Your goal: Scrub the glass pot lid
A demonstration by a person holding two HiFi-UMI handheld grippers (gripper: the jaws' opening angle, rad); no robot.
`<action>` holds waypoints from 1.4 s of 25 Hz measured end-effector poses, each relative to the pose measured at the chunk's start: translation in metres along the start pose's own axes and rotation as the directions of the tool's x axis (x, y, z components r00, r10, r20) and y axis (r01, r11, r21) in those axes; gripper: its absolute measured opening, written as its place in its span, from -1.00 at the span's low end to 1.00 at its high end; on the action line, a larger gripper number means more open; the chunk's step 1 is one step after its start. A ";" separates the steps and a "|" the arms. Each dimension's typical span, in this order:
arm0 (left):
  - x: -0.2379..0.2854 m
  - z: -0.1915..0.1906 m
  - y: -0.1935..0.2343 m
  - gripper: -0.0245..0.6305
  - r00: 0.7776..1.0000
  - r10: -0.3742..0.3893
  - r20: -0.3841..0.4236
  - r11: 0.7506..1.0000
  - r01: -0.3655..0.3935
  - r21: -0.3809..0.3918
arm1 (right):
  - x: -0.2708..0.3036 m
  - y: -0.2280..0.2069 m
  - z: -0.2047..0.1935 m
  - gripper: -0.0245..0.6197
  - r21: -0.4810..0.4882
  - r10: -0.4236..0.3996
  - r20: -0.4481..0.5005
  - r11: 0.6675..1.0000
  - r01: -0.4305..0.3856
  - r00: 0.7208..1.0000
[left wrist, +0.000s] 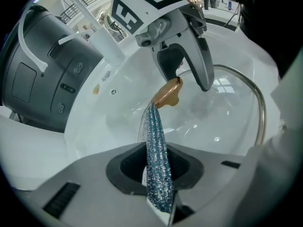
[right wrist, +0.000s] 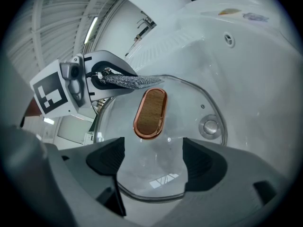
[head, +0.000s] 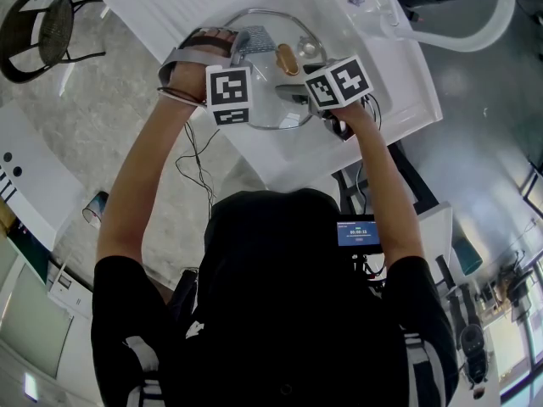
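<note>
The glass pot lid (head: 270, 113) with a metal rim lies in the white sink (head: 386, 75). Its copper-rimmed wooden handle (head: 288, 58) is near the middle, and a small metal vent (right wrist: 209, 126) sits beside it. My left gripper (left wrist: 158, 174) is shut on a glittery blue-silver scrubber (left wrist: 156, 141). The scrubber's far end reaches the lid glass (left wrist: 222, 112) right by the handle (left wrist: 168, 92). My right gripper (right wrist: 154, 162) is open, with its jaws spread over the lid's near rim (right wrist: 151, 195) and glass showing between them. From the left gripper view, the right gripper (left wrist: 187, 74) hangs just above the handle.
A white curved faucet (head: 475, 32) rises at the sink's right, and a ribbed drainboard (head: 161, 7) lies at the left. The overflow hole (right wrist: 229, 39) shows on the far sink wall. A dark chair (head: 47, 28) stands on the floor to the left.
</note>
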State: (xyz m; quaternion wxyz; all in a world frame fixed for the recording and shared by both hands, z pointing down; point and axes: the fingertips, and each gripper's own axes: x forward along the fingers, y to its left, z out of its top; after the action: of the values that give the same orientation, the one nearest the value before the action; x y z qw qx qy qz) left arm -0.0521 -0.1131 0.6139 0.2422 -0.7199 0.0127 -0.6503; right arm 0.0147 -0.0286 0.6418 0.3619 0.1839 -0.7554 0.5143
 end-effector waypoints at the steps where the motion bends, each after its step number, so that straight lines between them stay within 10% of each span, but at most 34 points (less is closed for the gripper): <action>1: -0.001 0.000 -0.001 -0.70 1.000 0.000 0.000 1.000 0.000 0.001 | 0.000 0.000 0.000 0.21 0.000 0.000 0.000 1.000 0.000 1.000; 35: -0.052 0.014 -0.043 -0.70 0.999 -0.009 0.039 0.998 0.012 -0.067 | -0.002 -0.001 0.000 0.21 -0.002 0.003 -0.004 1.000 -0.003 1.000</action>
State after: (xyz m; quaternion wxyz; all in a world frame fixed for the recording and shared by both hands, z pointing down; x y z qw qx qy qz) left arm -0.0599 -0.0529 0.5809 0.2147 -0.7401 0.0261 -0.6368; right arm 0.0163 -0.0292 0.6411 0.3629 0.1816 -0.7553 0.5146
